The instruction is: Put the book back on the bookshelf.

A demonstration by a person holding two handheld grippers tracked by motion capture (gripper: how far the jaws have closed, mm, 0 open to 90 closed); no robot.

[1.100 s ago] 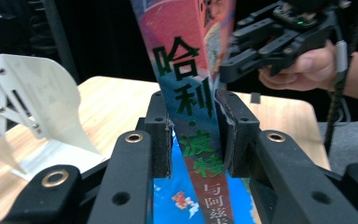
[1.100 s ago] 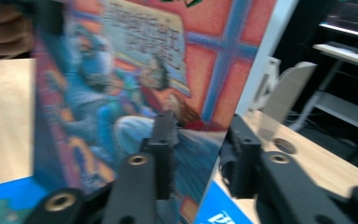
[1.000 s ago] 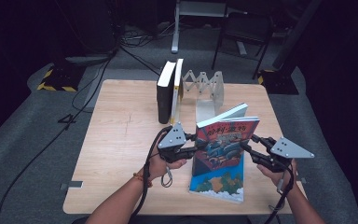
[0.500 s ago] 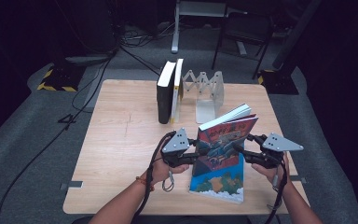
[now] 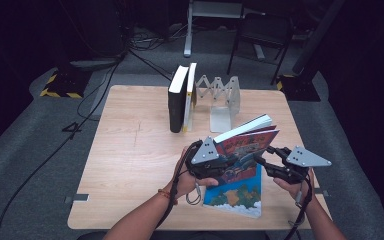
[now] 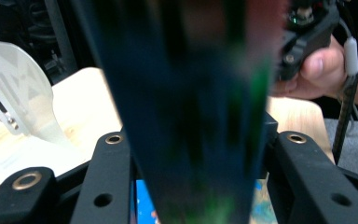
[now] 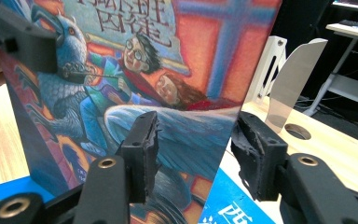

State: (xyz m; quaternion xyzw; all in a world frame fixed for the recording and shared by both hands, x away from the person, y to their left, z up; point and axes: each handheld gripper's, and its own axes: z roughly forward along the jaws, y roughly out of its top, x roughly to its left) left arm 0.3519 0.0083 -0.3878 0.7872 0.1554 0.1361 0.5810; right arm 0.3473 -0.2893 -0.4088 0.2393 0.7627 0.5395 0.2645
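Book: an illustrated paperback is held up off the desk, tilted, its cover toward the person, between the two hand-held grippers.
Book, close up: in the right gripper view the cover shows a bird-headed beast and two riders; in the left gripper view the book is a dark blur just ahead of the camera.
Lower book: a second, blue-covered book lies flat on the desk under the raised one, near the front edge.
Left hand-held gripper: sits at the book's left side; in its own view its jaws stand either side of the spine edge, and they have just been opening with the book between them. Whether the pads press on it I cannot tell.
Right hand-held gripper: its jaws straddle the book's right edge, one in front of the cover, the other behind with a clear gap; they have just been closing a little.
Bookend: a white expanding rack stands at the back of the desk.
Shelved books: a black one and a white one stand upright at the rack's left end.
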